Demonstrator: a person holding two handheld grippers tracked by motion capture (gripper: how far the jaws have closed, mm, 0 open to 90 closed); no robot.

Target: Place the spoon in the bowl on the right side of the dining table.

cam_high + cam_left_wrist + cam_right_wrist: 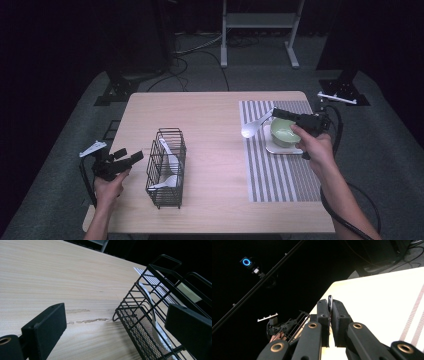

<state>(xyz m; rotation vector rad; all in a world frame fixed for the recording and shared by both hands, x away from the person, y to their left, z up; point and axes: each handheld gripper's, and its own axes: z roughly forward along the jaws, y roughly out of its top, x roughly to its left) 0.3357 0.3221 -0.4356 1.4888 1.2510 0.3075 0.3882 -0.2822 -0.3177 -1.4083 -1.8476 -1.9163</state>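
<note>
Beyond my right tool (278, 114), clamped on just the spoon (253, 127) handle's end, I fear the scoop twisting loose short of the bowl (283, 132).

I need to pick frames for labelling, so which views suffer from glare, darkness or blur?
High view: evenly lit table, dark surroundings, white spoon slightly overexposed. Left gripper view: sharp wood grain, wire basket clear, near fingers a little soft. Right gripper view: tabletop blown out to near-white beside a black background; right gripper readable.
</note>
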